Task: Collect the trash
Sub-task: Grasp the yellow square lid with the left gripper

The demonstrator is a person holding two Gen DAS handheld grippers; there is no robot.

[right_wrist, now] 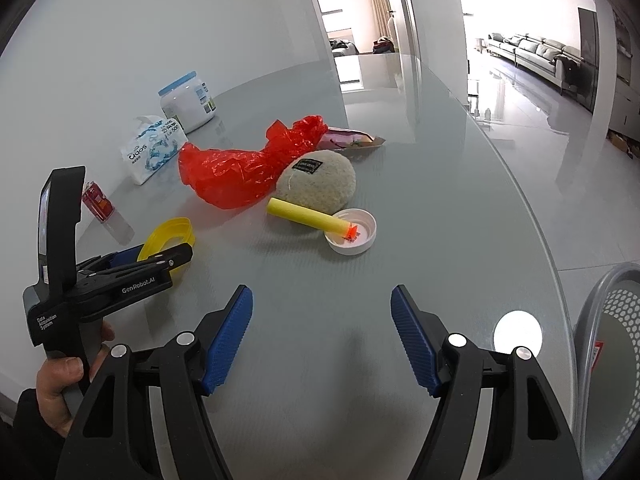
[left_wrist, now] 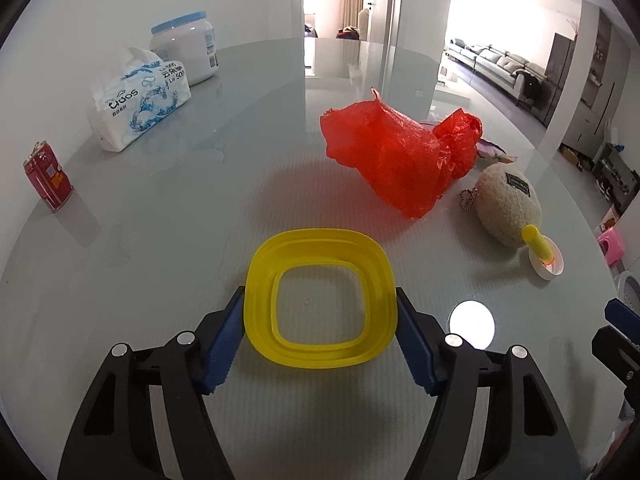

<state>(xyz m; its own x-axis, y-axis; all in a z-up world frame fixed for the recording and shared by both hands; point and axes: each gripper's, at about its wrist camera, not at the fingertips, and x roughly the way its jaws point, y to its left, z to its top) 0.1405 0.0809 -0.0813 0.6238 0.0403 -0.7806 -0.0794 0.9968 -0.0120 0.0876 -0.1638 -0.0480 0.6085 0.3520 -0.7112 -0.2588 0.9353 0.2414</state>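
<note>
A yellow square plastic lid (left_wrist: 320,300) sits between the blue pads of my left gripper (left_wrist: 320,308), which touch its two sides. In the right wrist view the lid (right_wrist: 168,236) shows tilted in the left gripper (right_wrist: 160,254). My right gripper (right_wrist: 322,304) is open and empty above the table. A crumpled red plastic bag (left_wrist: 400,156) (right_wrist: 244,168) lies mid-table. A yellow foam dart (right_wrist: 308,218) rests in a white cap (right_wrist: 362,240). A red can (left_wrist: 48,178) (right_wrist: 97,200) stands at the left.
A beige plush pouch (right_wrist: 320,180), a snack wrapper (right_wrist: 352,140), a tissue pack (left_wrist: 140,100) and a white jar (left_wrist: 188,48) are on the grey glass table (right_wrist: 440,200). A perforated waste bin (right_wrist: 608,344) stands off the table's right edge.
</note>
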